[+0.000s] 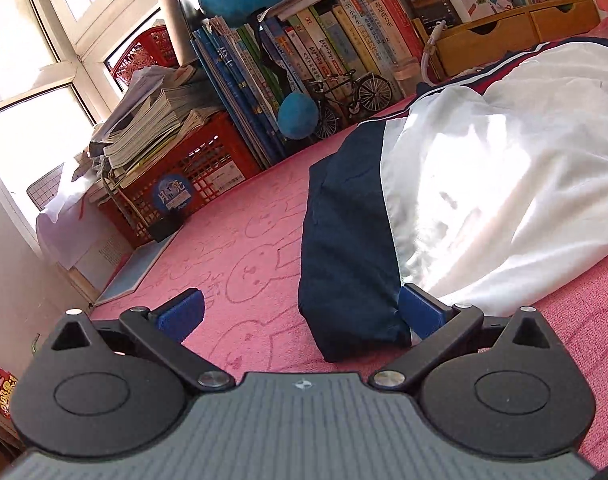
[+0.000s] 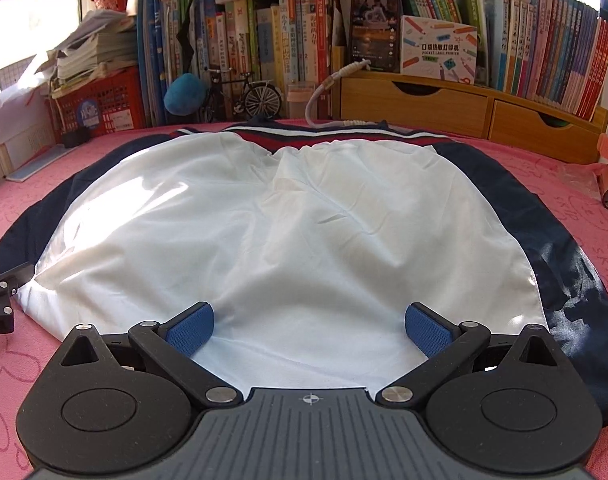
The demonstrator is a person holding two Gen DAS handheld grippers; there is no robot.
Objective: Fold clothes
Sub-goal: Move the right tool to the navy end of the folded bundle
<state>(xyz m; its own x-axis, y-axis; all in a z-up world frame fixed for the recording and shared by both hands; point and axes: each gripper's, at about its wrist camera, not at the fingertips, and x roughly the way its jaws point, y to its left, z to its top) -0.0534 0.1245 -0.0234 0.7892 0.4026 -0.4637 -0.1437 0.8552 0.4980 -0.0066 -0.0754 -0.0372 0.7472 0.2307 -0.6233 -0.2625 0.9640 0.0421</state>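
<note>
Pink cloth [image 2: 564, 184] under jacket [image 2: 288, 232] — books [image 2: 264, 60], red crate [image 2: 100, 108] behind.

Both views are taken low over a pink cloth surface [image 2: 552, 168], along each open claw. The left claw [image 1: 300, 314] is seen close at the jacket's [image 1: 484, 184] navy sleeve end, angled toward a window corner. The right claw [image 2: 310, 326] faces the bookshelf [image 2: 272, 40] squarely. Jacket, shelf and red crate [image 1: 208, 168] are shared.

The jacket [image 1: 484, 184] runs off the left wrist view's right edge.
</note>
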